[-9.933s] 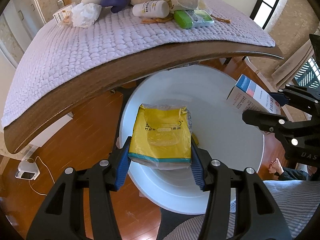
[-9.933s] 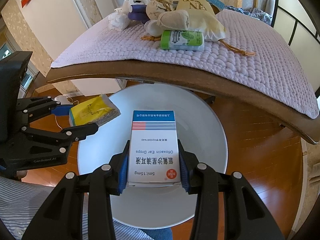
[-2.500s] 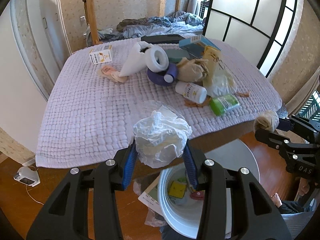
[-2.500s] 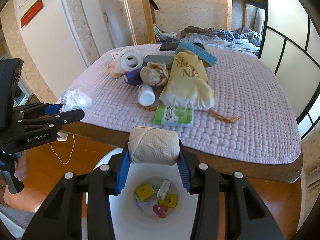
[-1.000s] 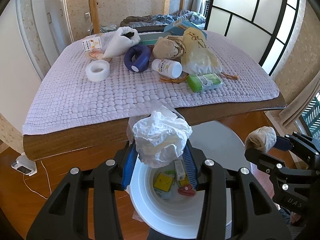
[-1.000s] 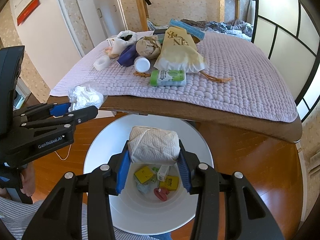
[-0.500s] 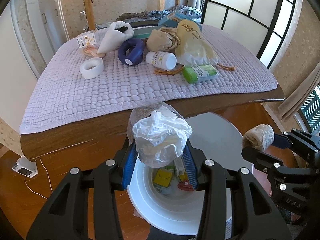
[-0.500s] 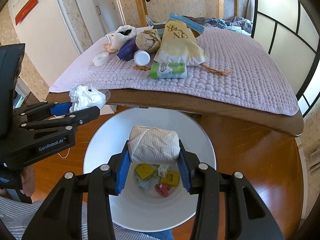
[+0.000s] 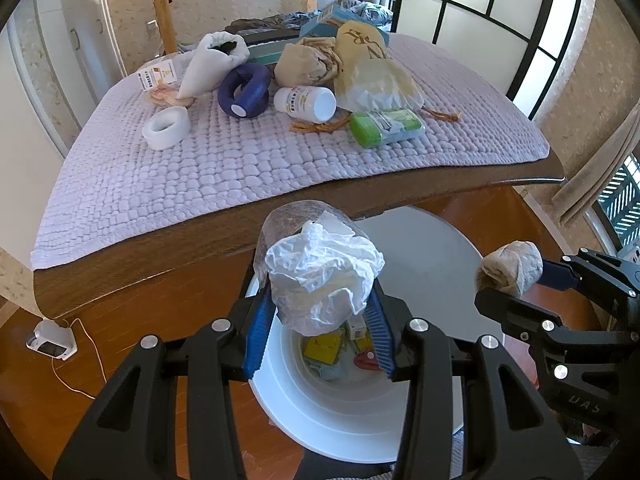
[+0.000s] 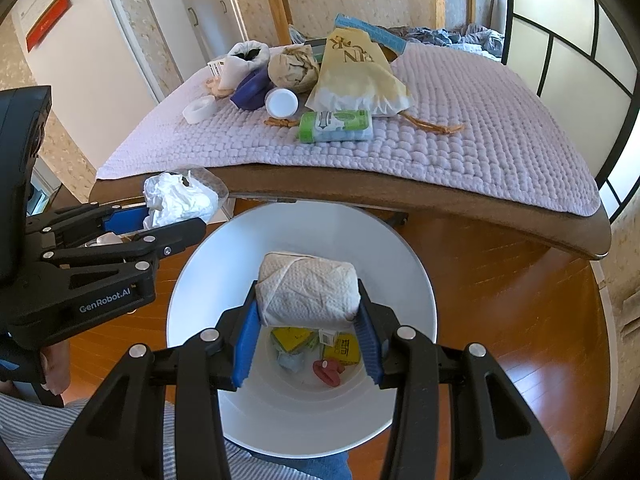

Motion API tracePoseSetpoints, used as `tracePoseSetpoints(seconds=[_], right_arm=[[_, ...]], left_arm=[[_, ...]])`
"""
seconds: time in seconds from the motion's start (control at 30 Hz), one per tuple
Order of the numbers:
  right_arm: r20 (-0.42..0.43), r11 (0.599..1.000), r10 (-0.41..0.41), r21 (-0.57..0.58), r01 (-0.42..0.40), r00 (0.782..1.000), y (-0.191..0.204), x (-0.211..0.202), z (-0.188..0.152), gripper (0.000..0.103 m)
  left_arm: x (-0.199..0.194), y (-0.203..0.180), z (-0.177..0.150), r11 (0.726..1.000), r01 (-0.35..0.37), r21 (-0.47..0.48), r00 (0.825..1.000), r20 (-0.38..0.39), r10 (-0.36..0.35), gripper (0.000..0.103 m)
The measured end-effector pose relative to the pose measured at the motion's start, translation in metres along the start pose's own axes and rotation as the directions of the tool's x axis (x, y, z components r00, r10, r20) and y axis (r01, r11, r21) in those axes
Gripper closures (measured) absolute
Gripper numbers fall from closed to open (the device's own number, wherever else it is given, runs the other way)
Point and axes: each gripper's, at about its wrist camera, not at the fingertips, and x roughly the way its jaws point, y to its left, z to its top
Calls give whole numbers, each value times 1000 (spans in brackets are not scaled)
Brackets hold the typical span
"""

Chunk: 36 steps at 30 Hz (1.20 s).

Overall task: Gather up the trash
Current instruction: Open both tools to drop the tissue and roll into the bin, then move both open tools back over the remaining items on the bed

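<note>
My left gripper (image 9: 318,334) is shut on a crumpled white plastic wrapper (image 9: 322,276) and holds it above the near left rim of the white trash bin (image 9: 432,248). It also shows in the right wrist view (image 10: 176,198). My right gripper (image 10: 306,338) is shut on a wad of beige paper towel (image 10: 308,290) directly over the open bin (image 10: 408,264). The wad also shows in the left wrist view (image 9: 510,268). Yellow packets, a small box and a red item lie at the bin's bottom (image 10: 320,354).
A table with a lilac quilted mat (image 9: 224,160) stands behind the bin. On it lie a white tape roll (image 9: 166,128), a blue ring (image 9: 244,90), a white bottle (image 9: 308,104), a green pack (image 9: 386,128), paper bags and boxes. Wooden floor (image 10: 520,320) surrounds the bin.
Both grippers have come lower and nearer to the bin, each still holding its item. The table has slid further up in both views.
</note>
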Motion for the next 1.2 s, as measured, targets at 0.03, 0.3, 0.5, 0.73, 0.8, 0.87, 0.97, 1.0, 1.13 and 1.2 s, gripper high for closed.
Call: tracePoseSetpoints(seconds=[0.03, 0.3, 0.5, 0.73, 0.8, 0.87, 0.97, 1.0, 1.13, 1.2], right_arm=[[-3, 1000, 1, 1, -1, 1000, 0, 1, 0, 60], [-17, 1000, -4, 0, 4, 1000, 0, 6, 1, 52], [4, 999, -24, 24, 23, 1000, -6, 3, 4, 35], [16, 999, -47, 26, 46, 999, -9, 2, 8, 28], [30, 998, -52, 29, 51, 998, -11, 1, 11, 25], [43, 998, -58, 30, 57, 997, -13, 1, 17, 24], [71, 998, -68, 12, 68, 995, -13, 4, 30, 24], [81, 997, -72, 5, 72, 994, -12, 6, 35, 24], [111, 998, -62, -1, 63, 992, -12, 19, 59, 24], [118, 998, -55, 3, 55, 991, -13, 27, 71, 24]], left_arm=[[0, -1, 0, 1000, 2, 2, 1000, -3, -2, 57], [1, -5, 0, 999, 32, 22, 999, -4, -31, 49], [-3, -8, 2, 999, 12, 32, 1000, 24, -12, 26], [-4, -3, 6, 1000, 21, 8, 999, 37, -21, 20], [-7, 0, 9, 1000, 28, 1, 998, 60, -28, 15], [-10, 6, 14, 1000, 27, -15, 996, 82, -25, 10], [-14, 25, 25, 999, -4, -54, 993, 120, 10, 10], [-14, 32, 29, 998, -23, -63, 991, 128, 31, 10], [-3, 74, 56, 986, -110, -123, 982, 141, 127, 10], [6, 92, 66, 980, -124, -154, 981, 128, 144, 10]])
